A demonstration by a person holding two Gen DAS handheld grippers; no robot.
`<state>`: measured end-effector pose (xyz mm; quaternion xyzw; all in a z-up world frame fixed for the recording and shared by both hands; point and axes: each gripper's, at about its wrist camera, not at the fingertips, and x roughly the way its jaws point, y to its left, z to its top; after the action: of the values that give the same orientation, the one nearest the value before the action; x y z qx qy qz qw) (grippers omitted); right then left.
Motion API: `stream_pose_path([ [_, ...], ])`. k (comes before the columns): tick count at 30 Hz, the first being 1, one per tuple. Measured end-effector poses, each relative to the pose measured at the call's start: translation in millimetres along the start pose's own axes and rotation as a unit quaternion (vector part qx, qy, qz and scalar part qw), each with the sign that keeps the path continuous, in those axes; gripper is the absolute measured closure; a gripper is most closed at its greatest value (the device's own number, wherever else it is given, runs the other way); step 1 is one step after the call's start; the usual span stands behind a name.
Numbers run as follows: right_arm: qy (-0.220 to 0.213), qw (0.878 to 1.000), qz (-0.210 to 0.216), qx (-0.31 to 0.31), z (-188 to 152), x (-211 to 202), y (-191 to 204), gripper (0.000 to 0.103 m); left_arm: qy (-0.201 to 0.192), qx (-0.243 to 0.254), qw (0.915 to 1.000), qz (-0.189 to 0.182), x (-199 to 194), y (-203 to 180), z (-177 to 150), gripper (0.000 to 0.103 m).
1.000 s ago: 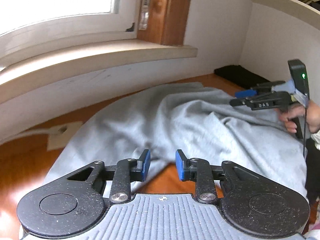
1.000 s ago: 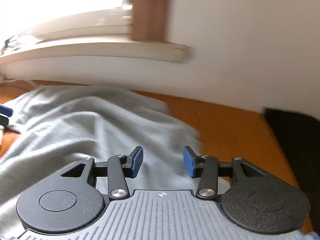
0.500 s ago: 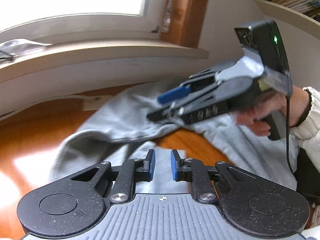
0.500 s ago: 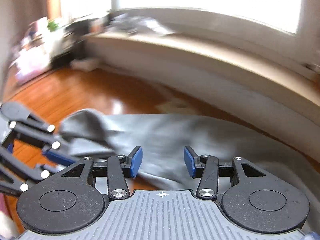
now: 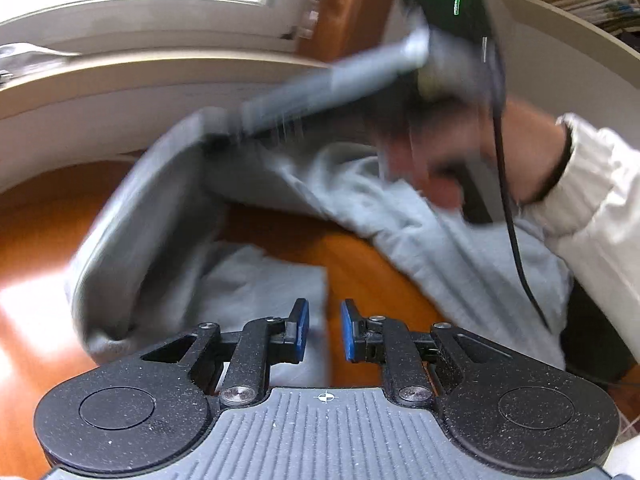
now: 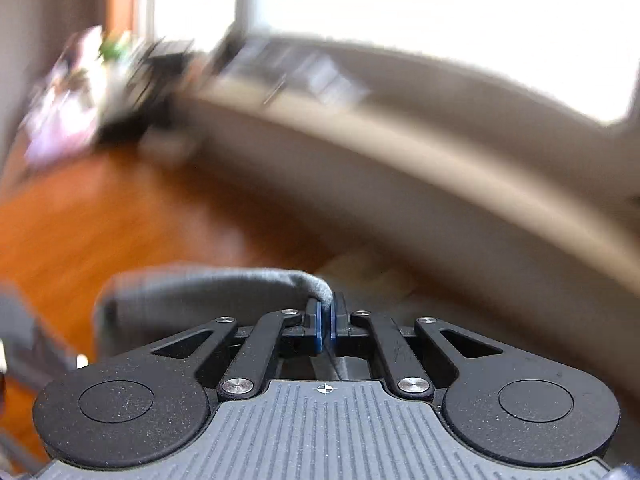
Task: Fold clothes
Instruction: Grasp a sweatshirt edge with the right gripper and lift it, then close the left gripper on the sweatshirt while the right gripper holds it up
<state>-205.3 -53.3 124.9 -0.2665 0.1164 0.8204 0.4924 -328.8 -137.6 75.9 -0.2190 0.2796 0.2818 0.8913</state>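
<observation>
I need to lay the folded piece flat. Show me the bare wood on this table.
A free wedge of wooden tabletop lies between the lifted grey garment and its lower flap, ahead of the left gripper. More bare wood runs along the left, under the window ledge. The right is crowded: cloth, the hand and the right gripper, clamped on a fold.

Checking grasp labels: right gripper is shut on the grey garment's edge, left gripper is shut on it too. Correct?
Half right. The right gripper pinches the grey garment, but in the left wrist view the left gripper has its fingers apart, gripping nothing.
</observation>
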Motion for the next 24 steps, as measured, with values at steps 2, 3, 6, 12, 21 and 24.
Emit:
stream_pose_path([
  [2, -0.039, 0.998, -0.047, 0.014, 10.8, -27.0, -24.1, 0.099, 0.002, 0.004, 1.0000, -0.007, 14.7, -10.4, 6.7, 0.085],
  [3, -0.057, 0.995, -0.078, 0.018, 14.8, -41.5, -37.4, 0.099, 0.003, 0.005, 0.9999, -0.012, 21.8, -15.5, 10.0, 0.085],
  [6, -0.083, 0.985, -0.142, 0.052, 19.6, -81.7, -81.3, 0.099, 0.005, 0.004, 0.9993, -0.036, 40.1, -30.8, 18.9, 0.084],
  [12, -0.077, 0.971, -0.211, 0.082, -3.5, -130.6, -137.9, 0.099, -0.010, -0.021, 0.9965, -0.080, 60.5, -51.3, 30.5, 0.077],
  [21, -0.077, 0.954, -0.272, 0.096, -32.8, -160.7, -169.9, 0.099, -0.032, -0.075, 0.9898, -0.117, 52.6, -47.7, 30.5, 0.077],
  [24, -0.073, 0.952, -0.281, 0.100, -39.2, -162.2, -173.0, 0.099, -0.037, -0.076, 0.9900, -0.113, 43.3, -47.5, 27.4, 0.077],
])
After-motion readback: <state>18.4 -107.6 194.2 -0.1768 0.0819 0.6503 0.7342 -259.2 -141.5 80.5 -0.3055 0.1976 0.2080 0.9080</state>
